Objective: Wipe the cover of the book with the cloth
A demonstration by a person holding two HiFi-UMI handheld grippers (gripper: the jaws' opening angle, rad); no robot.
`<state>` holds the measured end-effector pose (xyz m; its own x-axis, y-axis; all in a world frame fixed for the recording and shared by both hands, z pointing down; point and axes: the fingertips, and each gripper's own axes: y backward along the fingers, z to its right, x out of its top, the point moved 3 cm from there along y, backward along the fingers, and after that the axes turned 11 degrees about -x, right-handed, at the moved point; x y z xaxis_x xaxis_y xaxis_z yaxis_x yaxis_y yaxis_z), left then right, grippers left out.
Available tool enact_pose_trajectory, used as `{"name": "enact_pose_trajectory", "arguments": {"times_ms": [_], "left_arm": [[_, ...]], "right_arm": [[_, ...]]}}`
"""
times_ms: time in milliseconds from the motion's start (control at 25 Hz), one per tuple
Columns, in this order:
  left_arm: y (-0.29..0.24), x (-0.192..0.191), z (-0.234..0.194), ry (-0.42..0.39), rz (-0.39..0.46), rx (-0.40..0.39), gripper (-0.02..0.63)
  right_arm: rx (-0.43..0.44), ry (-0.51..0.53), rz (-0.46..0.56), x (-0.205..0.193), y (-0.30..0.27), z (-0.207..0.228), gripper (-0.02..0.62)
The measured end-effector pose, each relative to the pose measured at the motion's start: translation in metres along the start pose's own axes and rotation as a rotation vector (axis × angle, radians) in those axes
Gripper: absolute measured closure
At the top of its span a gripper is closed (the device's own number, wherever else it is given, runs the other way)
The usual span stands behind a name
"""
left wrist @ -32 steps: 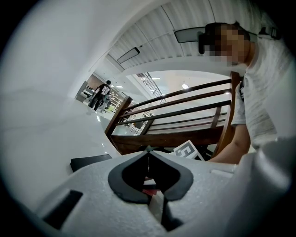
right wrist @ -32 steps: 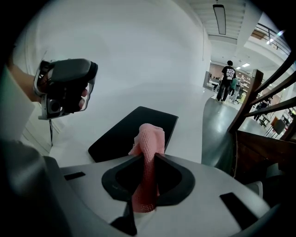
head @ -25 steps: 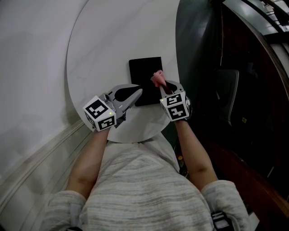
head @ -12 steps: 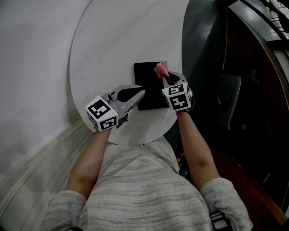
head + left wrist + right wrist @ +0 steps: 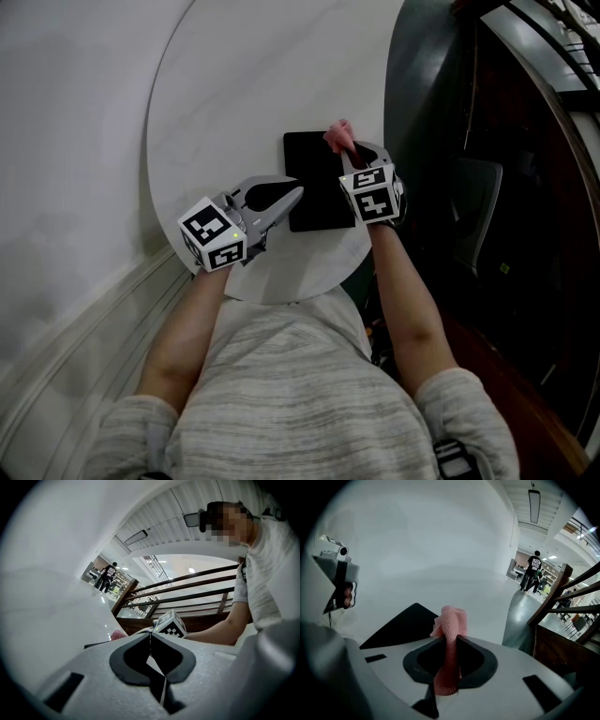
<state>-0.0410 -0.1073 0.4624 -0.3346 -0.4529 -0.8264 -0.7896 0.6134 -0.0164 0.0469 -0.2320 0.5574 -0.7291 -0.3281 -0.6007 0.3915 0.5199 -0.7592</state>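
Right gripper (image 5: 448,641) pinches the pink cloth (image 5: 451,618) — over the black book (image 5: 405,625).

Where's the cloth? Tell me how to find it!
Find the big round white table, then the flat black book lying near its front edge. At the book's far right corner, the right hand-held gripper pinches the cloth. It is a small, bunched-up wad, the only pink thing there.
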Motion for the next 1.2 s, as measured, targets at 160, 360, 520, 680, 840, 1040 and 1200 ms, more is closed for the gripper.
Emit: {"name": "enact_pose_trajectory", "arguments": {"times_ms": [160, 360, 520, 680, 840, 1040, 1200], "left_arm": [[0.000, 0.000, 0.000, 0.001, 0.000, 0.001, 0.591], [0.003, -0.002, -0.002, 0.005, 0.002, 0.003, 0.591], [0.004, 0.001, -0.002, 0.002, 0.005, 0.005, 0.591], [0.004, 0.002, 0.000, 0.000, 0.007, 0.010, 0.591], [0.007, 0.002, -0.001, 0.003, 0.010, 0.015, 0.591], [0.007, 0.003, 0.000, 0.000, 0.013, 0.013, 0.591], [0.009, 0.002, 0.000, 0.002, 0.012, 0.016, 0.591]], "right_arm": [[-0.012, 0.001, -0.007, 0.001, 0.001, 0.001, 0.535], [-0.011, 0.003, -0.007, 0.006, -0.002, -0.005, 0.535], [0.010, 0.039, 0.006, 0.015, -0.003, -0.015, 0.535], [0.035, 0.065, 0.018, 0.022, -0.003, -0.025, 0.535], [0.071, 0.109, 0.037, 0.030, -0.004, -0.039, 0.535], [0.135, 0.265, 0.083, 0.033, -0.006, -0.048, 0.535], [0.209, 0.390, 0.132, 0.032, -0.004, -0.052, 0.535]]}}
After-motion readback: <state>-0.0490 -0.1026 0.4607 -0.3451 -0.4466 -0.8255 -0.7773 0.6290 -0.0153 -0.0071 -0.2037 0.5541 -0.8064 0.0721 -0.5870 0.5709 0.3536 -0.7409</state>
